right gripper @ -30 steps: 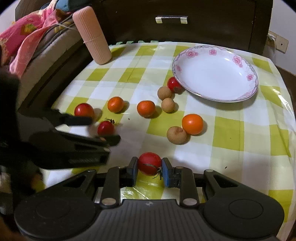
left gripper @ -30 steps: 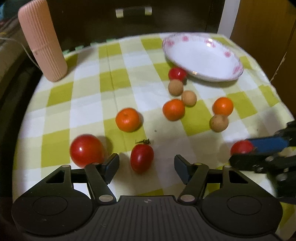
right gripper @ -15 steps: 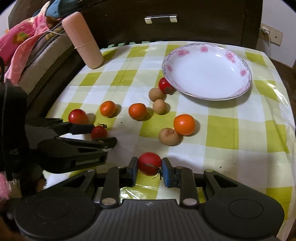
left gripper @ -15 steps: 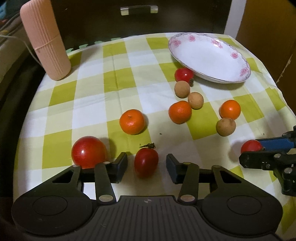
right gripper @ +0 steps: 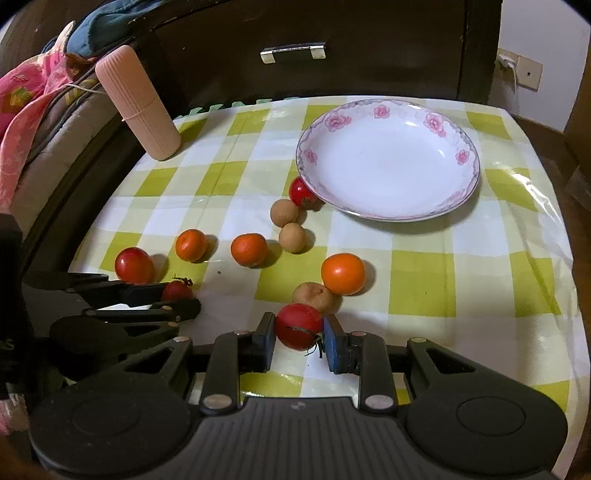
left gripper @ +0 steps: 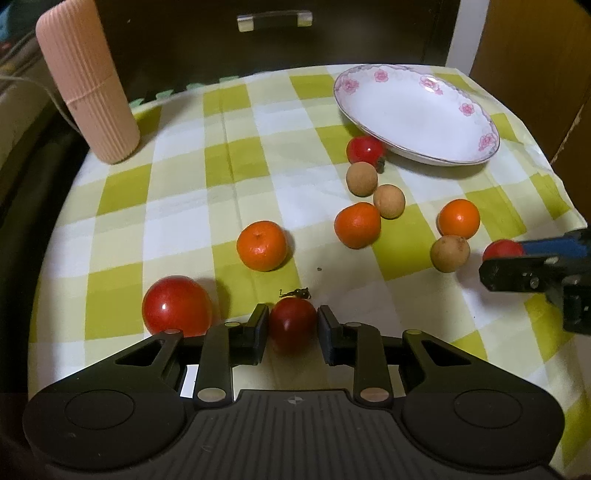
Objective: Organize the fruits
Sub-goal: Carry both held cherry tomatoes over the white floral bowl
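On the green-checked cloth, my left gripper [left gripper: 291,322] has a small dark-red tomato [left gripper: 292,326] between its jaws. They are closing, and both pads touch its sides. The right wrist view shows the same grip from the side: left gripper [right gripper: 171,297], tomato [right gripper: 176,290]. My right gripper [right gripper: 299,328] is shut on another red tomato [right gripper: 298,326] with a dry stem. A white flowered plate [right gripper: 388,173] sits empty at the back right. A larger red tomato [left gripper: 176,305], three oranges [left gripper: 261,245] and three brown round fruits [left gripper: 361,178] lie loose.
A pink ribbed cylinder [left gripper: 86,79] stands at the back left corner. A dark cabinet with a metal drawer handle [left gripper: 275,20] rises behind the table. Bedding [right gripper: 22,110] lies to the left. One red tomato [left gripper: 365,148] rests against the plate's rim.
The left jaws have come together from wide apart onto the small tomato. The right gripper stays shut on its tomato and has shifted only slightly.
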Available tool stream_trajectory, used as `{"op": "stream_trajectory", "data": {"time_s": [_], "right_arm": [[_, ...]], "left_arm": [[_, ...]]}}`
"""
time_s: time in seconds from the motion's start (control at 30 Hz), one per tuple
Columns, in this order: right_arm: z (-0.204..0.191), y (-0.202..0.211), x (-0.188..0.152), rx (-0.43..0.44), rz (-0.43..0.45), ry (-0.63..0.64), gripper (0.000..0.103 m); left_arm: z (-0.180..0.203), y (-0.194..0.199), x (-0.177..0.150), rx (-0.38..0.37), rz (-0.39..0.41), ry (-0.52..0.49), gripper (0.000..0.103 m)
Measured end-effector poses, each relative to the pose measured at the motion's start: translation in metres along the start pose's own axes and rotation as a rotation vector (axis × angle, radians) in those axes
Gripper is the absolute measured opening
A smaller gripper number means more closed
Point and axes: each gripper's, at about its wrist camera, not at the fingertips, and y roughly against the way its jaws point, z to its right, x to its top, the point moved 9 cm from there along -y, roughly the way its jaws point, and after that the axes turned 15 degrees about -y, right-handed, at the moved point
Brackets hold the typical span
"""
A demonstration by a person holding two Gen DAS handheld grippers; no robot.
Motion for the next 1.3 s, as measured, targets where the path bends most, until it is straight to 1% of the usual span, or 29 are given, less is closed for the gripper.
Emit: {"op": "stream_trajectory", "data": {"time_s": [0.13, 0.3, 0.37, 0.53, 0.63, 0.77, 0.97, 1.17, 1.3], "right_arm": [[0.002, 0.005, 0.0, -0.006, 0.016, -0.014, 0.027], [0.009, 0.015, 0.006, -0.017, 0.048, -0.032, 0.027], [0.011, 0.021, 0.011, -0.015, 0.063, -0.041, 0.027], [0.024, 0.03, 0.021, -0.013, 0.095, -0.084, 0.027], [0.034, 0.025, 0.026, -0.024, 0.087, -0.114, 0.027], [0.036, 0.015, 0.035, -0.031, 0.076, -0.126, 0.027], [0.041, 0.007, 0.057, -0.037, 0.096, -0.143, 0.027], [0.058, -0.003, 0.085, -0.047, 0.117, -0.181, 0.027], [0.064, -0.01, 0.097, -0.045, 0.122, -0.186, 0.027]], "left_arm": [[0.0, 0.002, -0.003, -0.009, -0.004, 0.015, 0.035], [0.0, 0.001, -0.001, -0.002, -0.031, 0.044, 0.033], [0.001, 0.002, 0.0, -0.026, -0.041, 0.062, 0.033], [0.003, 0.011, 0.013, -0.057, -0.007, 0.064, 0.033], [0.001, 0.012, 0.023, -0.087, 0.009, 0.081, 0.033], [-0.003, 0.015, 0.043, -0.121, 0.047, 0.102, 0.033], [0.002, 0.008, 0.085, -0.145, 0.093, 0.085, 0.033], [0.01, -0.002, 0.125, -0.149, 0.125, 0.053, 0.033], [0.016, -0.013, 0.149, -0.15, 0.138, 0.037, 0.033]]}}
